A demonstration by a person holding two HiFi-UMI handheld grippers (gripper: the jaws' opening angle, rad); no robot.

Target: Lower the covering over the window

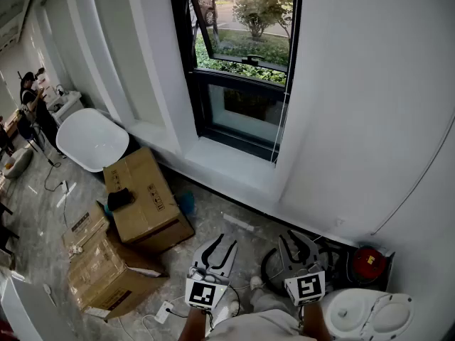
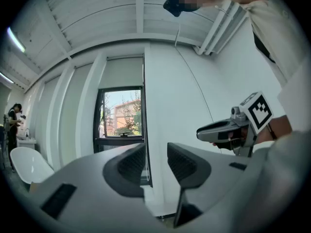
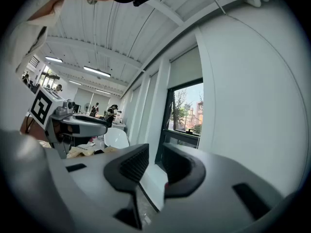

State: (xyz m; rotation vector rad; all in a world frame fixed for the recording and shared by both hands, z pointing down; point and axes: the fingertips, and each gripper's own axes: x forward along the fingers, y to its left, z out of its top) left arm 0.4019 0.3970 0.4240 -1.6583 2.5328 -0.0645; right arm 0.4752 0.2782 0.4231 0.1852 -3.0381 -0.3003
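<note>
The window (image 1: 245, 62) has a black frame and stands in the white wall ahead, with trees outside. Its pale roller blind (image 2: 124, 72) is rolled up high, covering only the top of the opening. A thin pull cord (image 1: 281, 112) hangs down the window's right side to about sill level. My left gripper (image 1: 219, 249) and right gripper (image 1: 298, 246) are held low, side by side, well back from the wall. Both are open with nothing between the jaws. In the left gripper view the cord (image 2: 144, 130) shows just beyond my left gripper (image 2: 155, 161). My right gripper (image 3: 154, 163) faces the window (image 3: 187, 115).
Cardboard boxes (image 1: 146, 197) lie on the floor at the left, near a white chair (image 1: 92, 139). A red object (image 1: 368, 260) and a white fixture (image 1: 370, 315) sit at the lower right. Cables trail over the floor. A person (image 1: 32, 98) stands far left.
</note>
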